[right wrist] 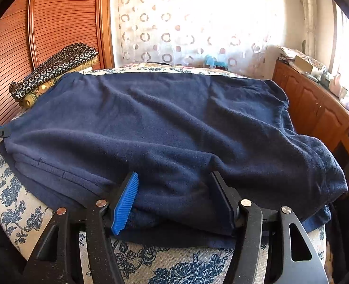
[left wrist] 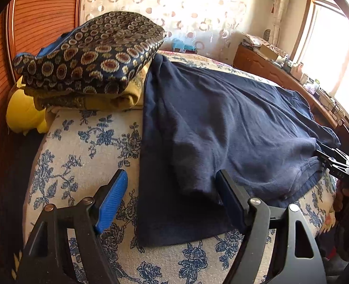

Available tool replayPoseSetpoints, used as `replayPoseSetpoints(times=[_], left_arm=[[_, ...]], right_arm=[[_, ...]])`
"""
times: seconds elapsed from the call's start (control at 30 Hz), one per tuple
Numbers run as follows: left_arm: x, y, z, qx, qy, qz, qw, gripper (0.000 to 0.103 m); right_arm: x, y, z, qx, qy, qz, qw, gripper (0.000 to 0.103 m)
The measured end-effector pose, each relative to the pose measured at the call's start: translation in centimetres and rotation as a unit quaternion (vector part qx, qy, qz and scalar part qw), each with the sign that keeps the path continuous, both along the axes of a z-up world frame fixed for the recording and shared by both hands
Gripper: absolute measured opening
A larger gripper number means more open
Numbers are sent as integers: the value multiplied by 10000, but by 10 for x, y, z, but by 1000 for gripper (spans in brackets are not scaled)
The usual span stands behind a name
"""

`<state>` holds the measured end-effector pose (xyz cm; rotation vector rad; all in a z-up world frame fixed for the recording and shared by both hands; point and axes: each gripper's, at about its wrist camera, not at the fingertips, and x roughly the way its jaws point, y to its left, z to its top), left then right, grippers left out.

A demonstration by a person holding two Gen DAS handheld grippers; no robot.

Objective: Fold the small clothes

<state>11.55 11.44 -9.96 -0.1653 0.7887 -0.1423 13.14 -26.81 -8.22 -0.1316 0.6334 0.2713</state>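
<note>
Only faint pale marks — too blurred to read (perhaps letters) — on the right gripper point(left wrist: 340, 165).

I see a bed point(left wrist: 84, 146) covered in a cream sheet printed with blue flowers, filling the lower half of both views. A navy garment point(right wrist: 165, 123) lies spread flat across it — wrinkled, its near hem at the bottom edge. At the upper left sits a stack of folded cloths point(left wrist: 91, 54), dark circle-patterned on top, yellow beneath — the garment's far corner touches it.
</note>
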Motion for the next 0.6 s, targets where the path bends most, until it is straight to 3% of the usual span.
replayPoseSetpoints(times=[0.13,0.3,0.4,0.47,0.53,0.6], left_arm=[[-1,0,0,-33,-17,12,10000,77],[1,-4,0,-2,-34,-39,10000,60],[4,-7,1,-46,-30,-104,9999,42],[7,-8,1,-176,53,-190,9996,20],[9,-11,5,-161,33,-239,9996,12],[8,-19,13,-83,-62,-320,9994,10]], right_arm=[[-14,-1,0,13,-35,-23,10000,64],[-19,1,2,3,-43,-25,10000,64],[-19,1,2,5,-44,-27,10000,64],[-19,0,2,4,-43,-26,10000,64],[-19,1,2,-4,-45,-31,10000,64],[-19,0,3,2,-44,-26,10000,64]])
